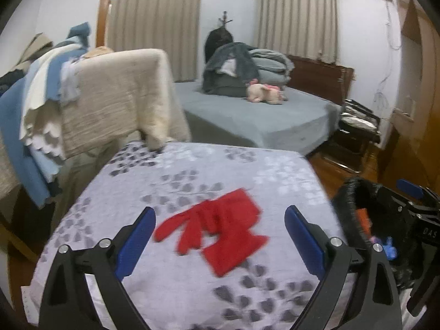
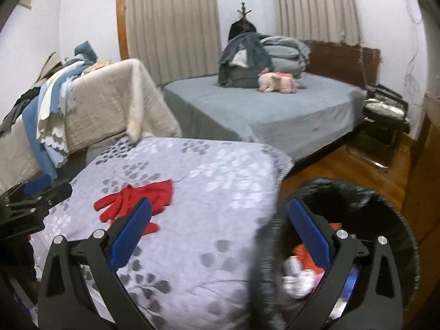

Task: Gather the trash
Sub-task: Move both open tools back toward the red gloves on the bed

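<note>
A red glove lies flat on a grey leaf-patterned quilt; it also shows in the right wrist view. My left gripper is open and empty, hovering just above the glove with its blue pads either side. A black trash bin lined with a black bag stands to the right of the quilt, holding orange, white and blue scraps. My right gripper is open and empty, over the quilt's edge and the bin's rim. The bin shows at the right of the left wrist view.
A bed with a grey sheet, folded bedding and a pink plush toy stands behind. A chair draped with beige and blue cloths is at the left. Wooden floor lies at the right.
</note>
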Tool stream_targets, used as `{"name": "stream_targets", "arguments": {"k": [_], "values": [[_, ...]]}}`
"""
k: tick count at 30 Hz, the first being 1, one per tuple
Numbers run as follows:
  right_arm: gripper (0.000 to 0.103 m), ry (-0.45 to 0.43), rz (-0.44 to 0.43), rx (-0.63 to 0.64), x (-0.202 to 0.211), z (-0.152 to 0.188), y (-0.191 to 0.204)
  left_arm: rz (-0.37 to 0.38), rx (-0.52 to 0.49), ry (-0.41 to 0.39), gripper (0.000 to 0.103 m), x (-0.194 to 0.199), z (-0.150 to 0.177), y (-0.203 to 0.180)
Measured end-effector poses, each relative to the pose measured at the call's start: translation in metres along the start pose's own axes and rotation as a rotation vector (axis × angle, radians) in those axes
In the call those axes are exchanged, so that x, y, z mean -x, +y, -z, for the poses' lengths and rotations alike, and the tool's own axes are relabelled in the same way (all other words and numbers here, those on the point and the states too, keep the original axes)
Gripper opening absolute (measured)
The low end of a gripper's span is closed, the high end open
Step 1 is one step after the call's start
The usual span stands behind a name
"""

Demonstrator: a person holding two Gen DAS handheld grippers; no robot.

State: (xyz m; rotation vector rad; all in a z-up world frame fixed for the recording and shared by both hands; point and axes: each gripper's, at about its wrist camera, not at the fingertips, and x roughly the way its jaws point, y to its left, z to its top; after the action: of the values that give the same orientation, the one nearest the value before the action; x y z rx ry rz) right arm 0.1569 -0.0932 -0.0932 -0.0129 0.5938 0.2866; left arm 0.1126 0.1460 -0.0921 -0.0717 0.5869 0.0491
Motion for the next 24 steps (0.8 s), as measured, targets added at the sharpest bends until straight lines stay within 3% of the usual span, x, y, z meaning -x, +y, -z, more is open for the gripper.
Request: {"name": "stream_targets", "arguments": {"k": [13,24], "values": [[0.097,0.093,-0.038,0.046,-0.081,0.019,0.084,-0.090,0.050,0.043,0.093,-0.026,0.023,0.066],[0.097,0.180,-0.057,0.068,-0.120,0.030,0.117,-0.103,0.074,0.067,0.093,-0.043,0.032,0.093]]}}
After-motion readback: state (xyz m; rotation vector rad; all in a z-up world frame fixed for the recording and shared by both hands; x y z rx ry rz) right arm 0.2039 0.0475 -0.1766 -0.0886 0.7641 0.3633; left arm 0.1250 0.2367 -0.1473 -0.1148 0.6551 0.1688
